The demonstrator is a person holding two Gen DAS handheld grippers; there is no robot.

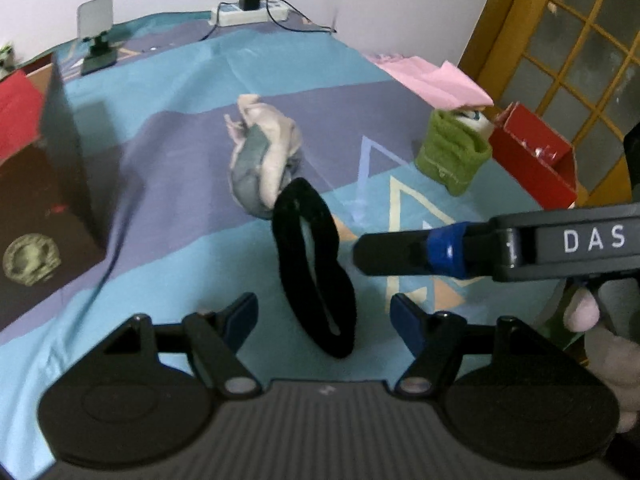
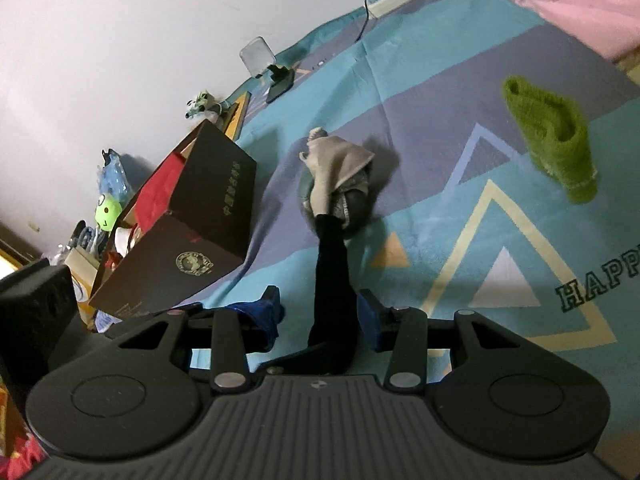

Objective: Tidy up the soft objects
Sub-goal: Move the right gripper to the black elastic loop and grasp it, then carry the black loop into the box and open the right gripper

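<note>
A black soft band [image 1: 314, 268] hangs as a loop above the blue patterned cloth [image 1: 180, 92]. My right gripper [image 2: 320, 314] is shut on it; in the left wrist view its fingers [image 1: 400, 252] come in from the right and pinch the loop's edge. My left gripper [image 1: 324, 316] is open, its jaws on either side of the loop's lower part, not touching. A grey and beige balled sock pair [image 1: 262, 160] lies just beyond the band, also in the right wrist view [image 2: 336, 180]. A green rolled towel [image 1: 454, 156] stands to the right, also in the right wrist view [image 2: 552, 144].
A dark open box [image 1: 44, 200] with red lining stands at the left, also in the right wrist view [image 2: 180, 224]. A red box [image 1: 536, 156] and pink cloth [image 1: 436, 80] sit far right. A power strip [image 1: 248, 14] and small mirror stand [image 1: 96, 32] are at the back.
</note>
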